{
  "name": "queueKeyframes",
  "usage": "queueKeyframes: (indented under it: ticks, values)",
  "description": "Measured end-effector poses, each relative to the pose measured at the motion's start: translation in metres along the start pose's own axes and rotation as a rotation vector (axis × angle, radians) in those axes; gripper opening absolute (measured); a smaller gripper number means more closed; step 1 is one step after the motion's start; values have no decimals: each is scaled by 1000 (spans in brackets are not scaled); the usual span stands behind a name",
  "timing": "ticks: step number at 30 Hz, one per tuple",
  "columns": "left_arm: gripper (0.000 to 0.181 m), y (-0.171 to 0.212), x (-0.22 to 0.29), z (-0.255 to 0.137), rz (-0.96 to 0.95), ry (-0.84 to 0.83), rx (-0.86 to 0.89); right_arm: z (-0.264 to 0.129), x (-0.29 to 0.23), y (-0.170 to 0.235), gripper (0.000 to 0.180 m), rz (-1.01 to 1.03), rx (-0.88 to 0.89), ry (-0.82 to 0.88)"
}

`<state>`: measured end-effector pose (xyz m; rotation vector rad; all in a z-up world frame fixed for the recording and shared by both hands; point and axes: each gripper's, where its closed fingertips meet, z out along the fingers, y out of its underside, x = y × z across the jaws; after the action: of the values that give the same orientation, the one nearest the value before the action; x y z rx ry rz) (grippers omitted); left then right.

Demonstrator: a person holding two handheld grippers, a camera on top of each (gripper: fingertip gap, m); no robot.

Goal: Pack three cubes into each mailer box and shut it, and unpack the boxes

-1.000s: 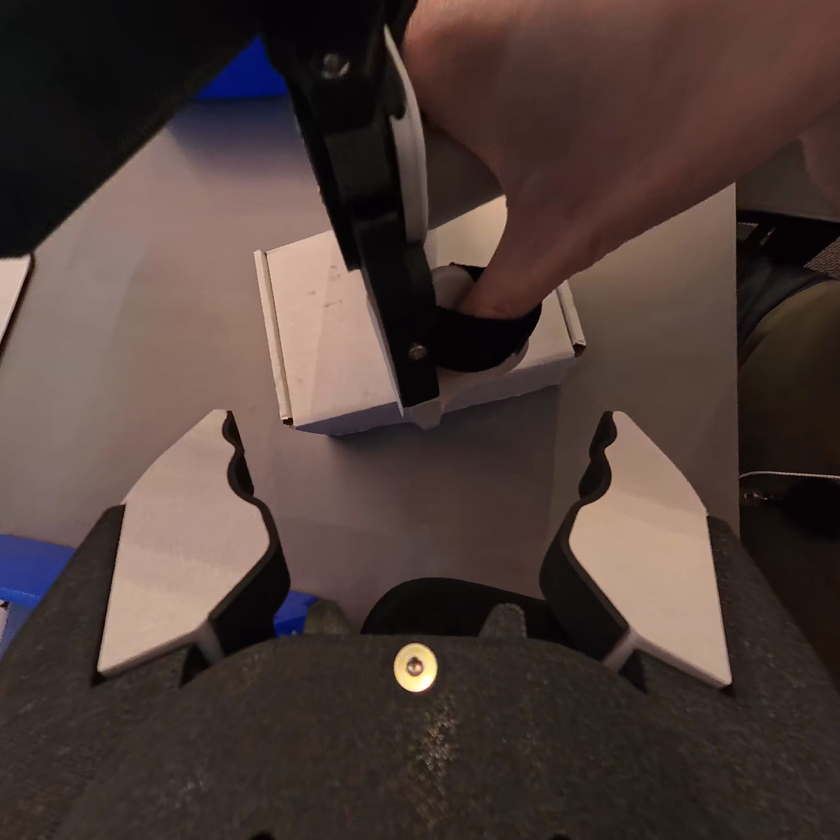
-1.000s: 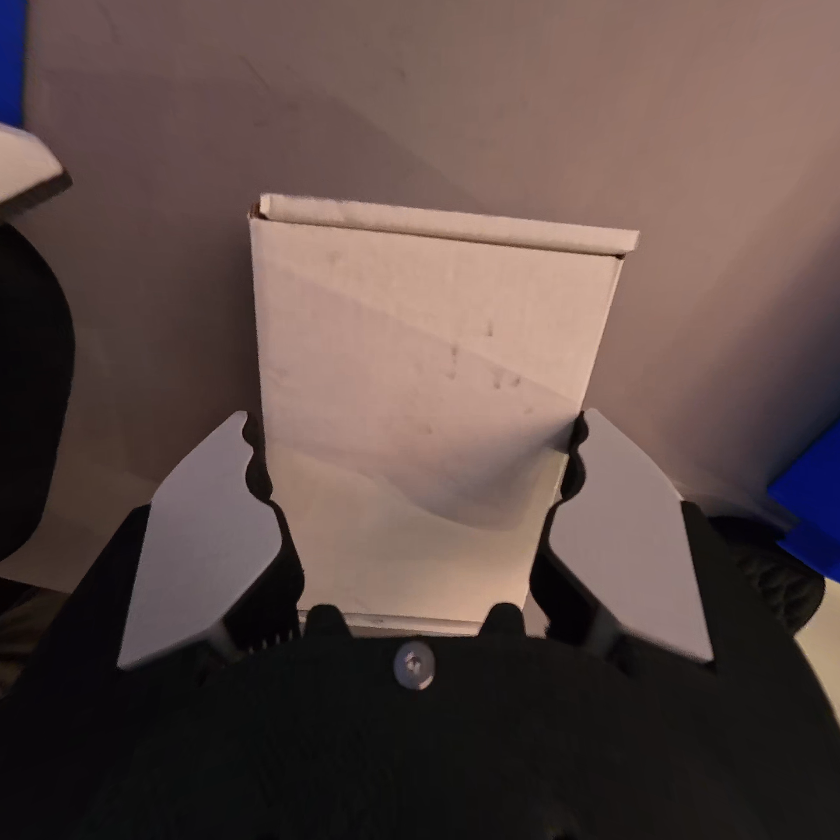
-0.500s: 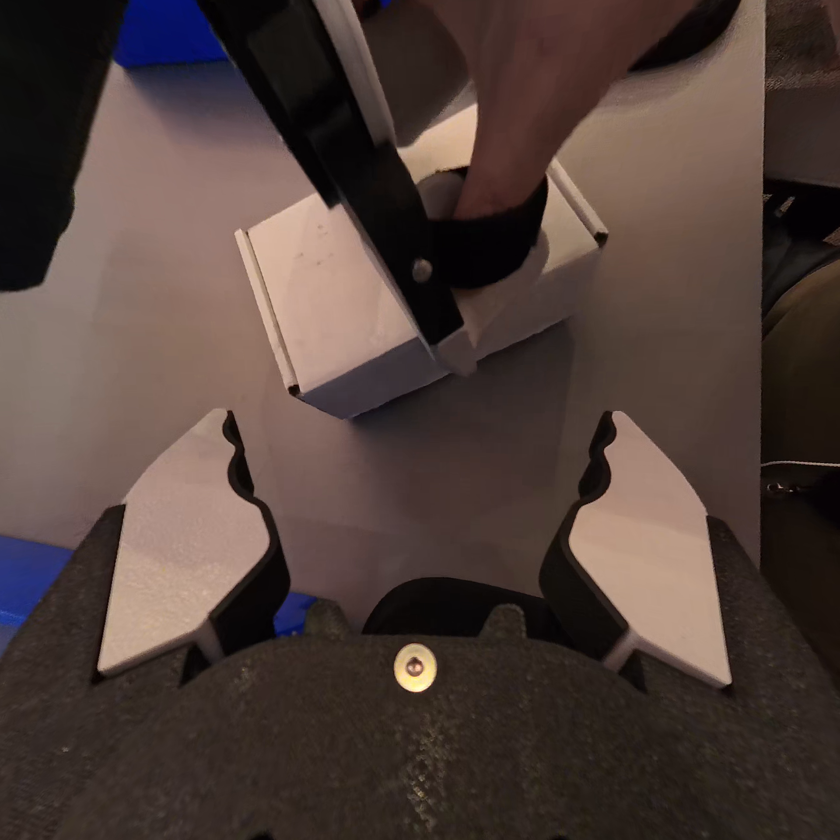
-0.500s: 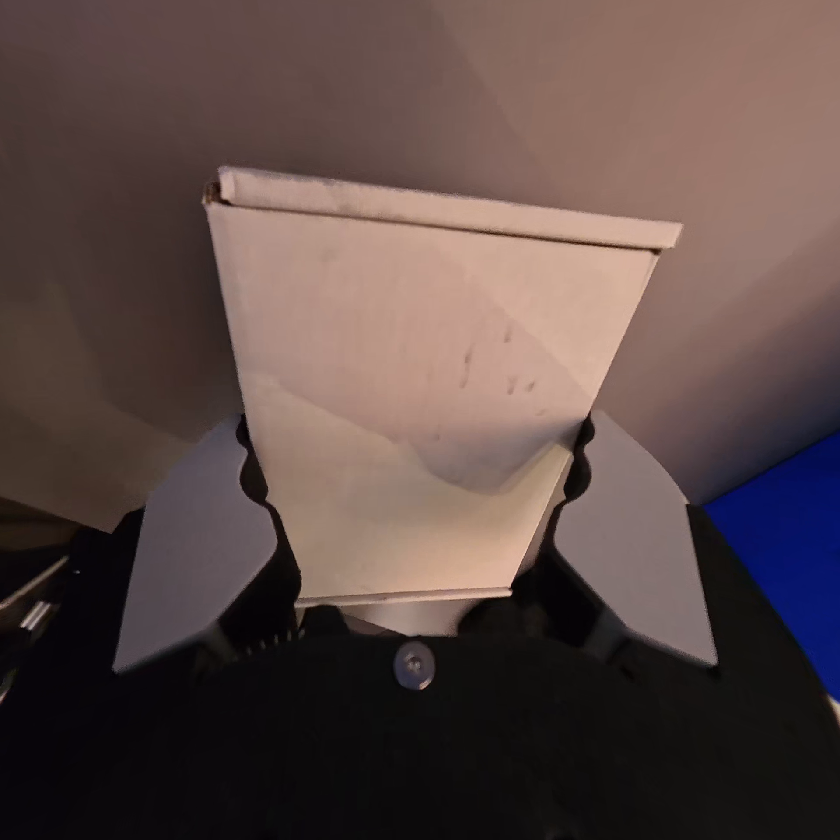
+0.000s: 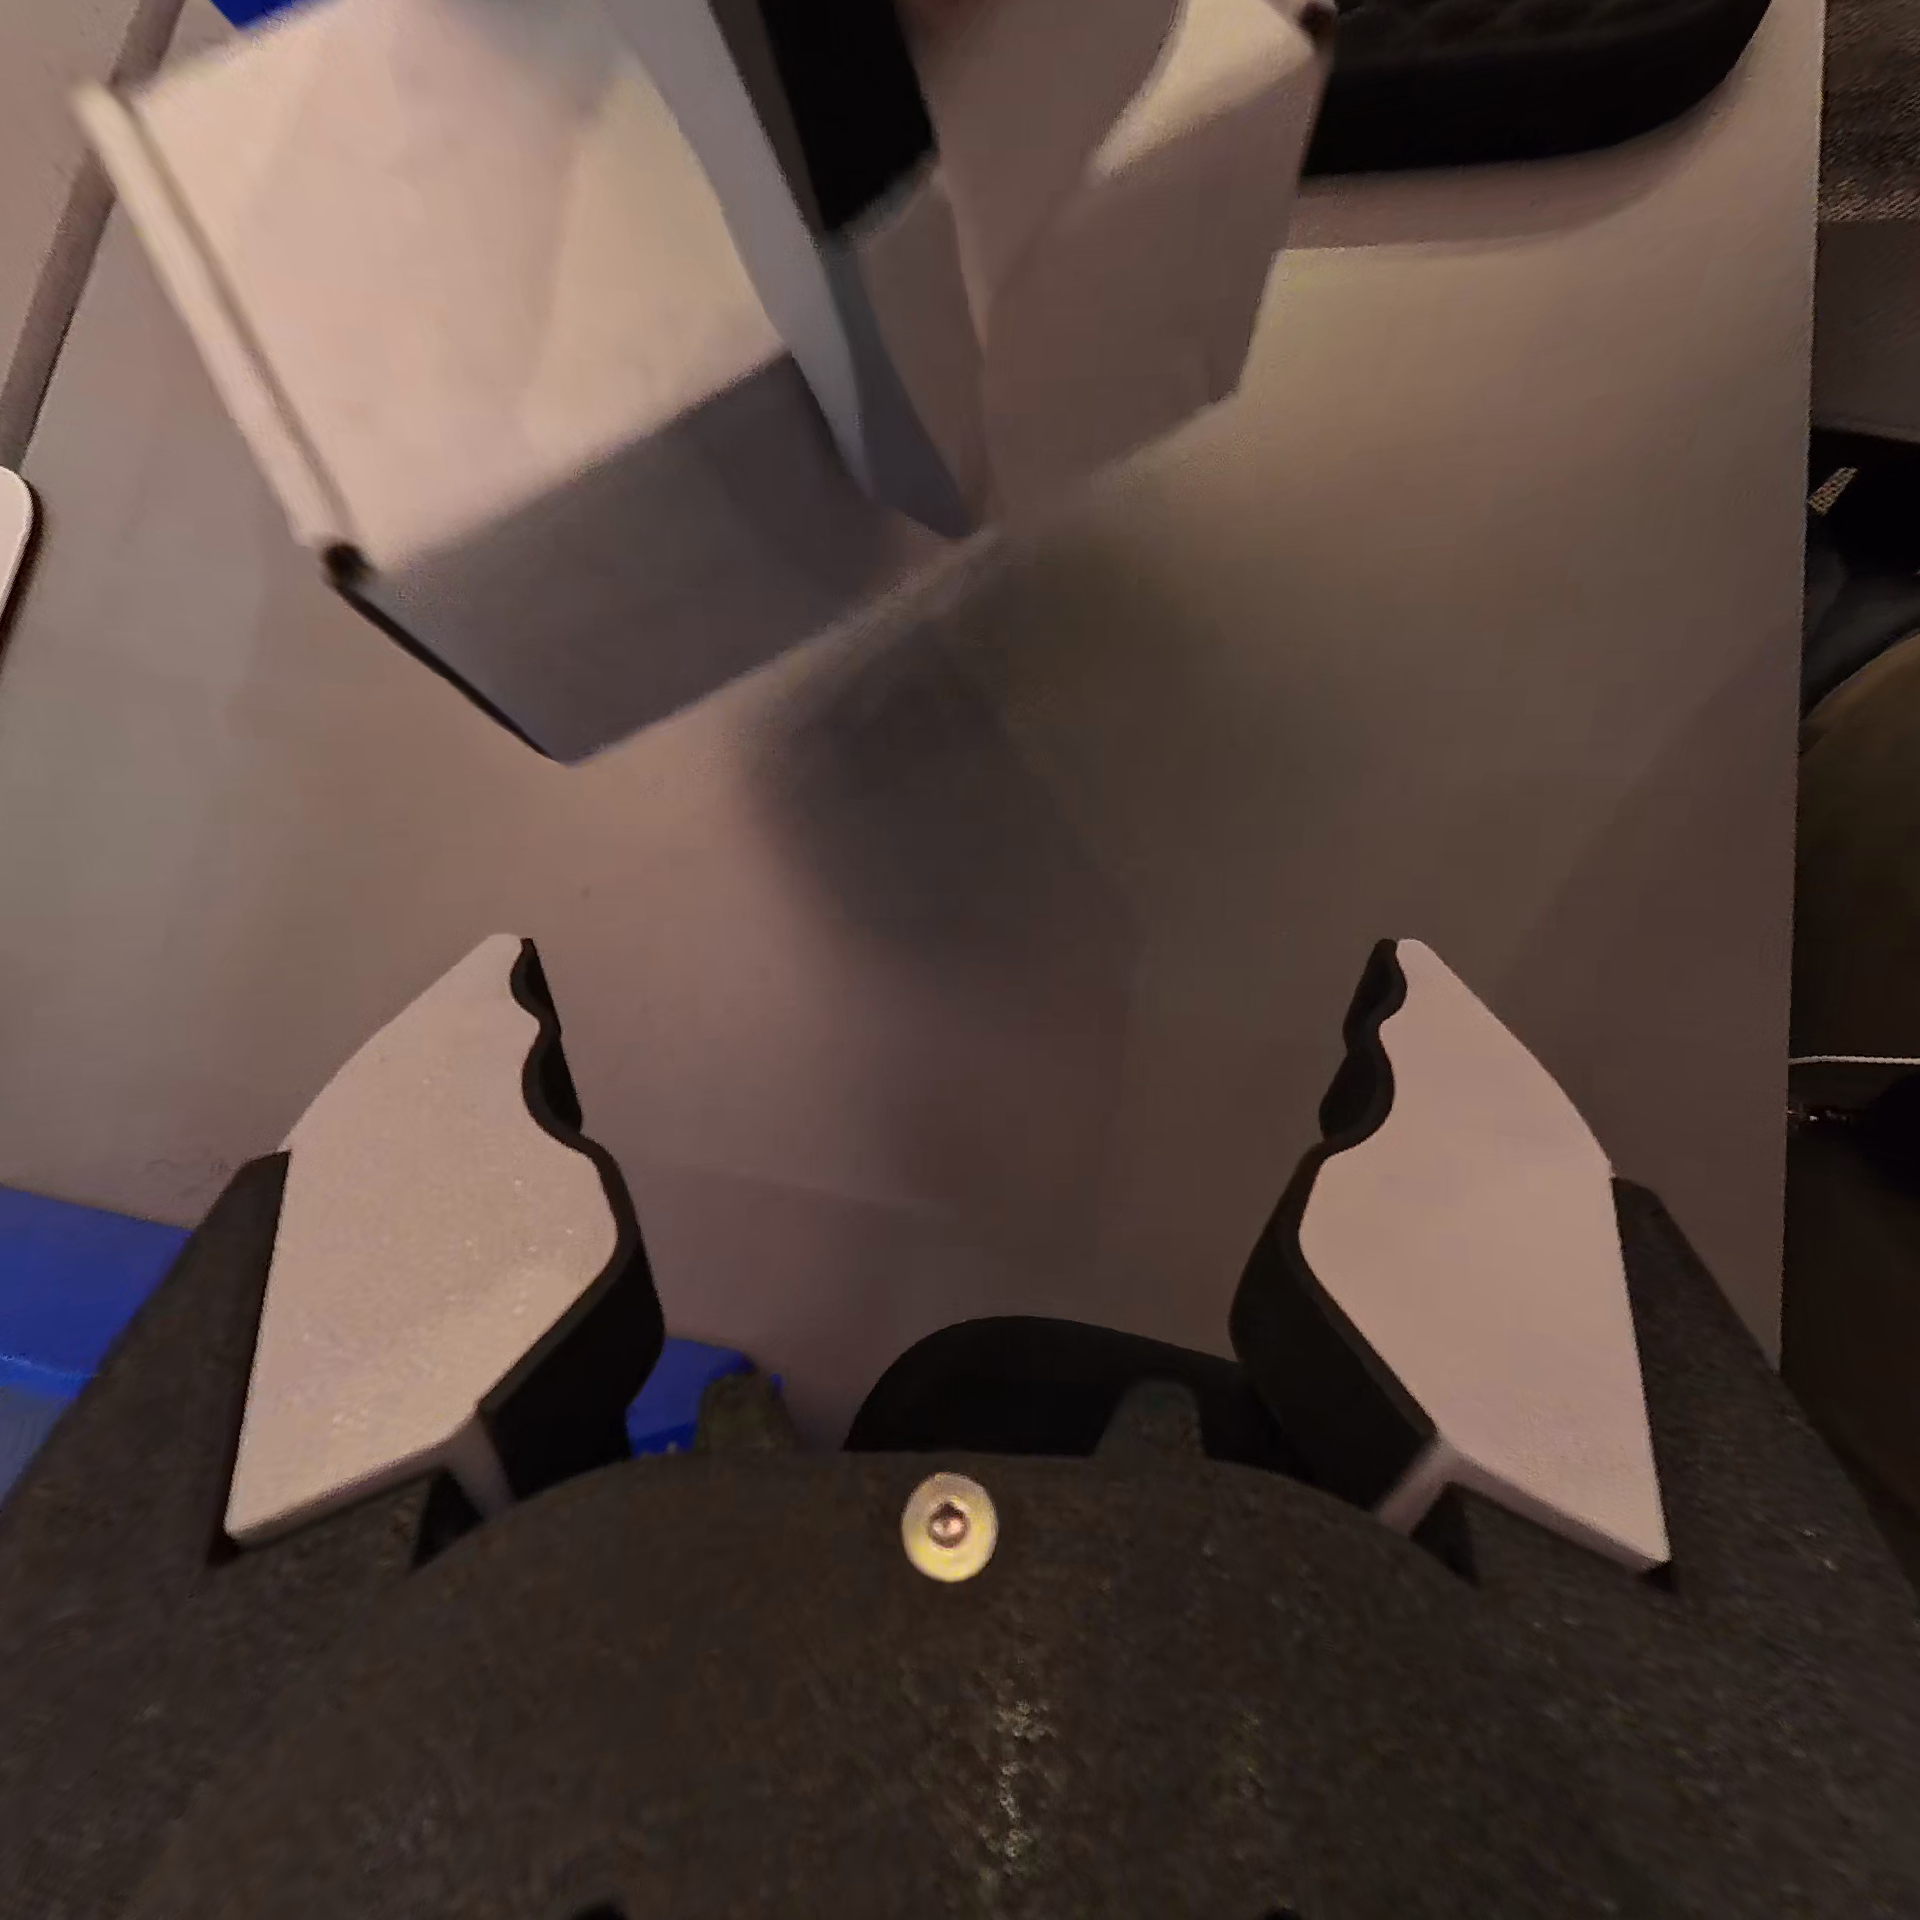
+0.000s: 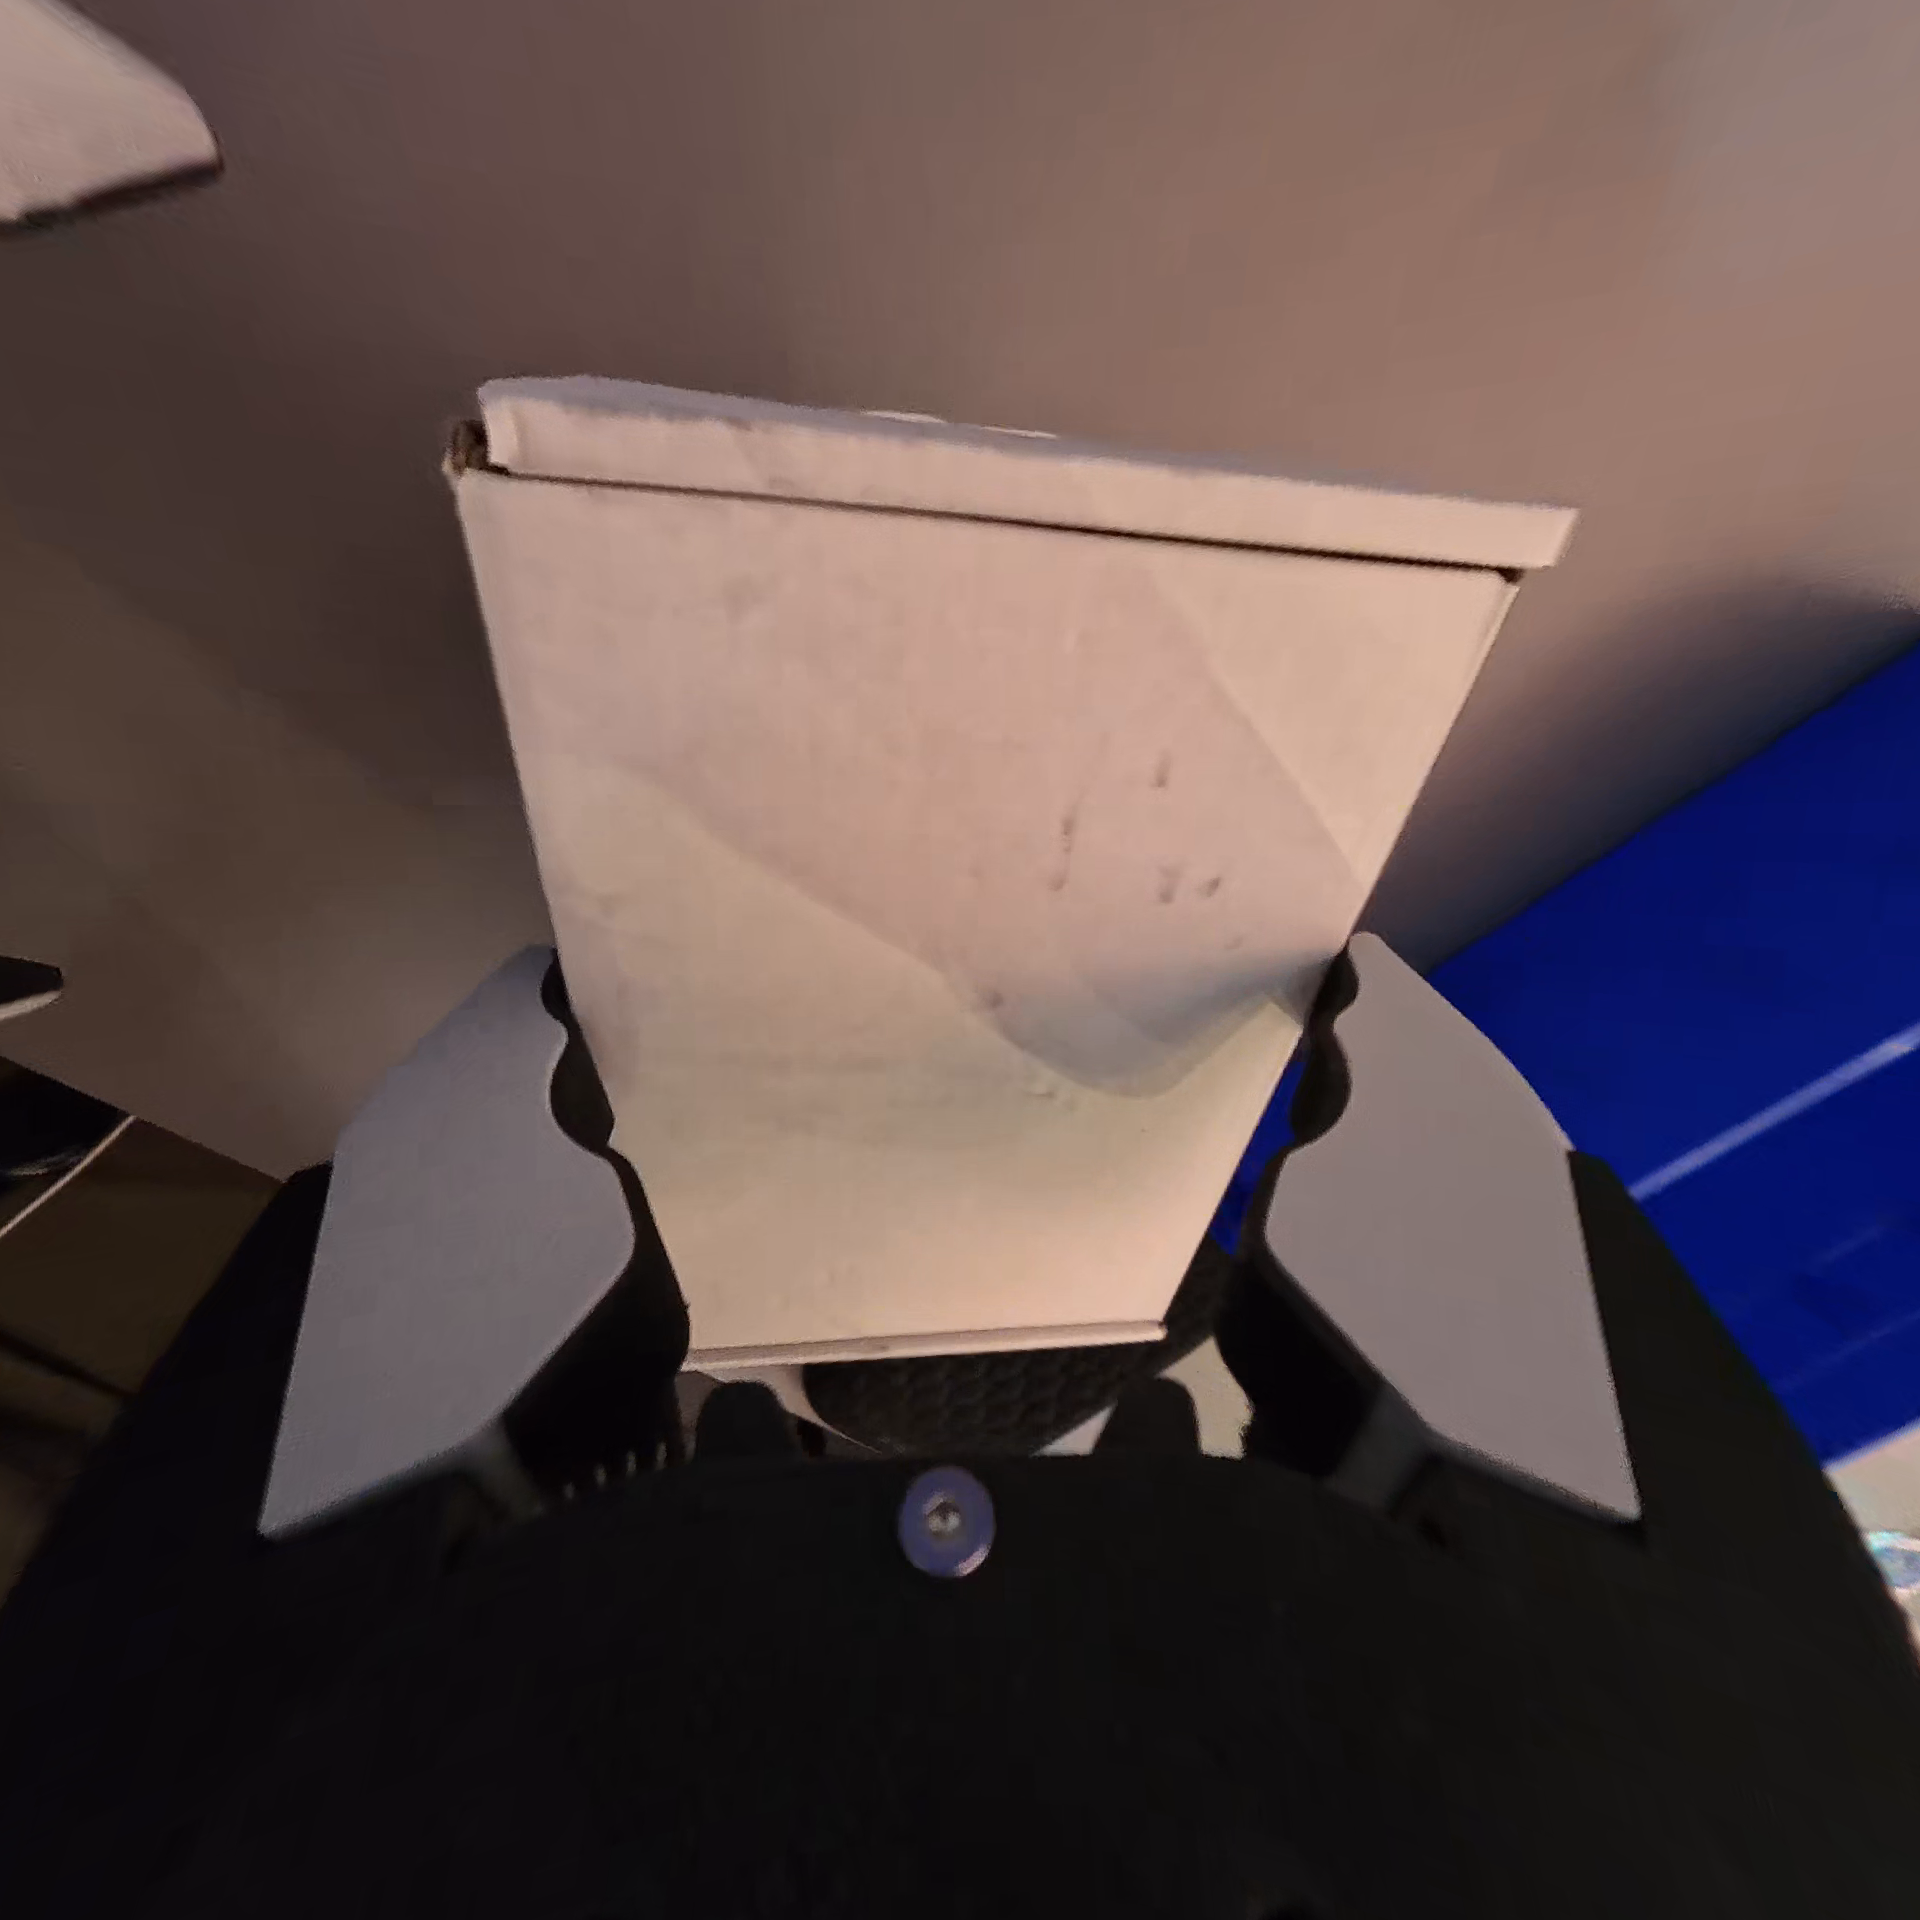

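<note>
Mailer box (image 6: 987, 894) between right gripper (image 6: 940, 1049) fingers, off the table (image 5: 1455, 727); left gripper (image 5: 956, 1039) nearer, over bare tabletop.

Right wrist view: box sits btwn both fingers, touching each, its near end by the gripper body, its far end w/ the folded flap edge pointing away; table behind/below it, bin (image 6: 1662, 1091) to the right past the right finger, another gripper's finger (image 6: 83, 125) at far left. Left wrist view: same box (image 5: 499, 353) far-left, tilted, near corner lowest, clear of the tabletop; right gripper's body partly in front of it, centre-far. Left gripper fingers spread wide apart, nothing btwn them, table beneath. Bin edge (image 5: 73, 1299) near-left, under the left finger; table's right edge runs near to far at right.
</note>
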<state>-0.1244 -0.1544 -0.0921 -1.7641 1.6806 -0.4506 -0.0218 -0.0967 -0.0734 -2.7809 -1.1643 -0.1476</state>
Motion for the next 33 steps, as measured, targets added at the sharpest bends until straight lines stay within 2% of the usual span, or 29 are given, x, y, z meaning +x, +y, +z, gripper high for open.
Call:
queueKeyframes:
  ticks: [7,10,11,14,18,24,33]
  values:
    - [139,4,2,6,0,10,-21,-81,71,-7,131,-33,19,103]
    - [139,9,4,14,2,21,-51,-117,124,-4,131,-122,24,223]
    - [139,11,4,17,2,25,-66,-125,140,-4,131,-208,39,263]
    - [140,20,6,27,3,35,-117,-132,182,10,131,-313,47,297]
    - [140,24,13,37,-5,70,-142,-110,229,44,131,-408,1,318]
    - [140,12,34,52,-3,153,-93,-39,277,93,131,-514,-154,319]
    - [140,15,49,65,28,197,-127,39,301,90,131,-623,-144,262]
